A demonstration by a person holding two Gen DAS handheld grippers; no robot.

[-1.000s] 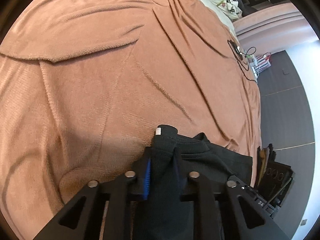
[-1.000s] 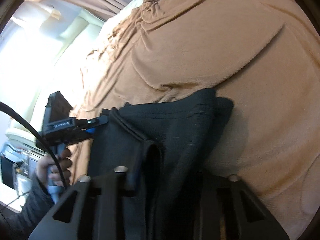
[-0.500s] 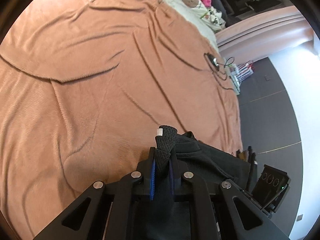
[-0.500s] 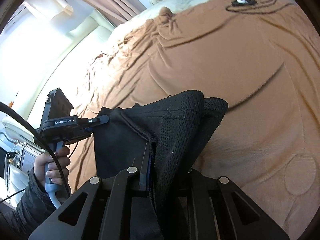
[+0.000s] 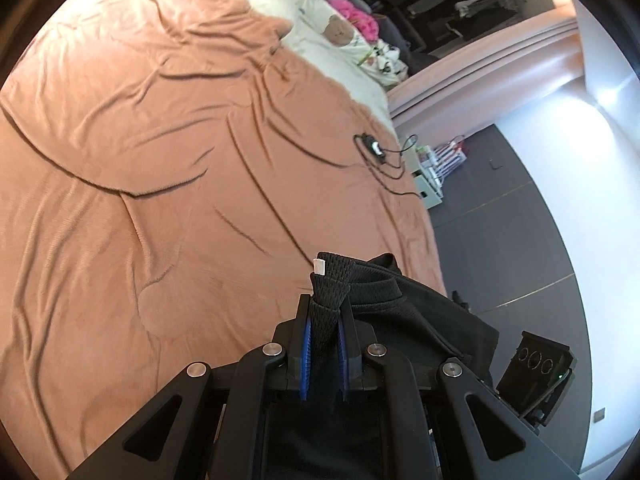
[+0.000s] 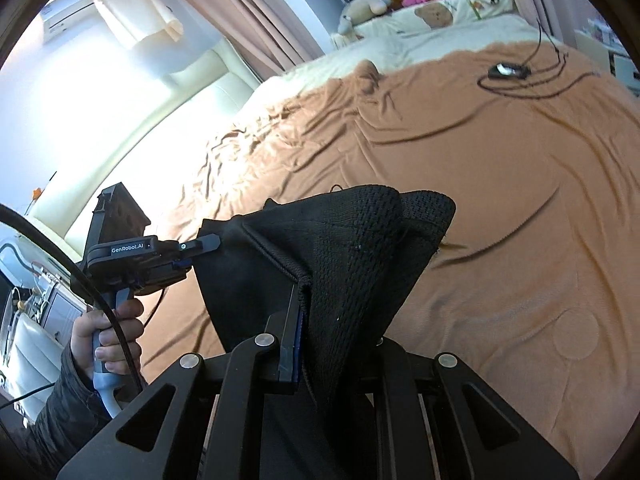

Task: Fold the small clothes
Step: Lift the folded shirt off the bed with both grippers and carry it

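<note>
The left gripper (image 5: 324, 320) and right gripper (image 6: 316, 320) each pinch a corner of the black garment (image 6: 320, 248), holding it stretched between them above the brown blanket (image 5: 160, 200). The left hand (image 6: 108, 340) grips its handle upright.

I see the small black mesh-knit garment (image 6: 352, 248) bunched, lifted off the bed, with a white tag (image 5: 319, 266) at one pinched corner.

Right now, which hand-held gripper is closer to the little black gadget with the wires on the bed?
Right, slightly. Both hand-held grippers, left and right, clamp the black garment, far short of the gadget, which lies toward the right gripper's side.
</note>
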